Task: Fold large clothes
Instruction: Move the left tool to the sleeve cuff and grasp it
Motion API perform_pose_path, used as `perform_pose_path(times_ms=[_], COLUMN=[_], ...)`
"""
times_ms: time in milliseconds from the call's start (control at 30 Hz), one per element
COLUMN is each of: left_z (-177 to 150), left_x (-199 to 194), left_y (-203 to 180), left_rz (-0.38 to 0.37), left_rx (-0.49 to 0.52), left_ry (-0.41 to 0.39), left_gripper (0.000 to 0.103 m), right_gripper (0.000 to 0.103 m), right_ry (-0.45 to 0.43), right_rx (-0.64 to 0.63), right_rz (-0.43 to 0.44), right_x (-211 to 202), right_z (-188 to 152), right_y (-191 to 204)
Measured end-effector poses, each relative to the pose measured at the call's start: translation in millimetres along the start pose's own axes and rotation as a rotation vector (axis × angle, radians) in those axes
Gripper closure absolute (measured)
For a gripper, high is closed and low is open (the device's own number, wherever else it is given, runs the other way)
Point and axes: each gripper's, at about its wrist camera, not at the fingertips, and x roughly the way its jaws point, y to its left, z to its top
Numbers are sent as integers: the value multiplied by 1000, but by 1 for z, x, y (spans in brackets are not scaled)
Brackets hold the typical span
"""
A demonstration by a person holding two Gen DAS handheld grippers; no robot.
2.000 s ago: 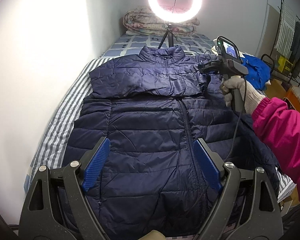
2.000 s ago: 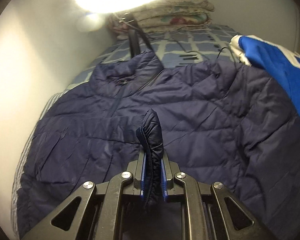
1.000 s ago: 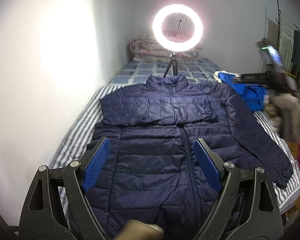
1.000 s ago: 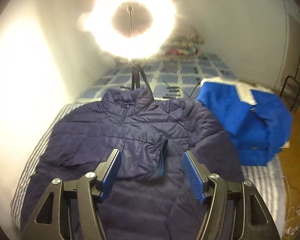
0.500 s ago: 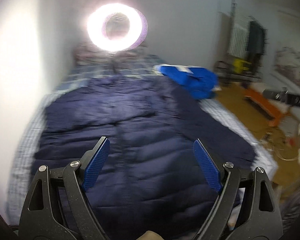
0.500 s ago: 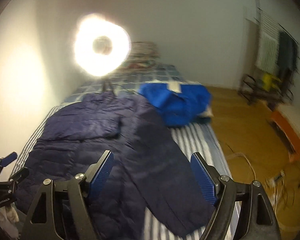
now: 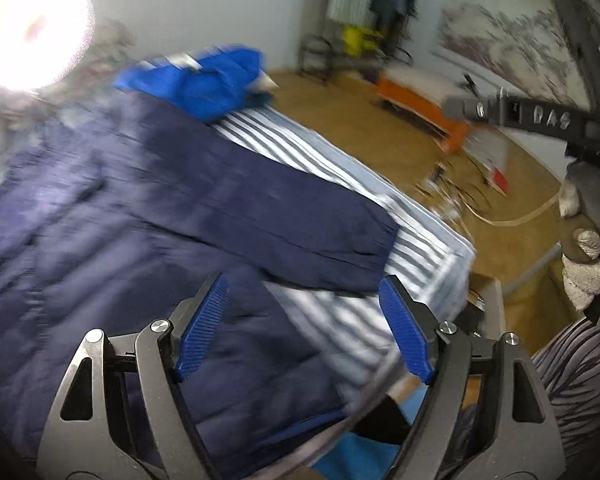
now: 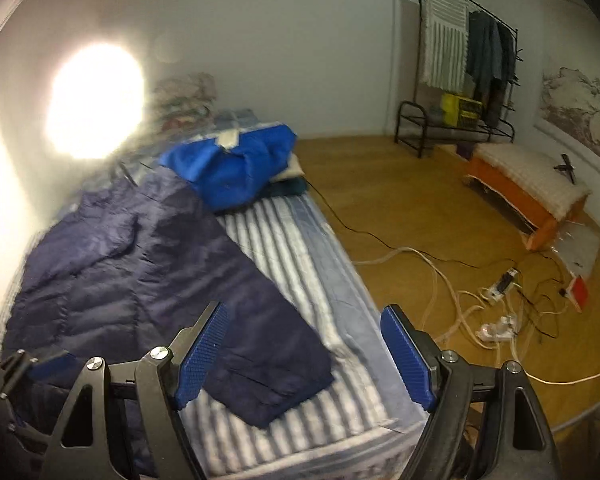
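With left gripper [image 7: 302,322] closing on nothing and right gripper [image 8: 302,354] wide, empty: jacket [image 8: 140,280] flat on bed [image 8: 300,264], sleeve [image 7: 300,232] just ahead. Risks: pinching sheet too; slippery cuff escaping.

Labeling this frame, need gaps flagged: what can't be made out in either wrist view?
- Navy jacket, left wrist view: motion blur smears quilting and zipper.
- Collar area, right wrist view: ring light glare washes it out.
- Jacket hem, both views: cut off behind the fingers.
- Blue garment: bunched, type unclear.
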Motion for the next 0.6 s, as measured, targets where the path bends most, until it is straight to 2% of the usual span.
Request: perform_pose_path(times_ms=[233,467,600], left_z=[10,14,12], left_x=[88,138,163], left_y=[-48,-76,-83], left_rz=[-95,-3,25], left_rx=[-14,87,109], left_ry=[168,217,302], left_gripper=[23,22,22], right_gripper=[23,23,23], right_ry=[2,-5,-8], right_rx=[113,132,173], right_rz=[-20,-39,-37], right_x=[0,0,0], right_z=[2,4,5], right_y=[-38,-50,-60])
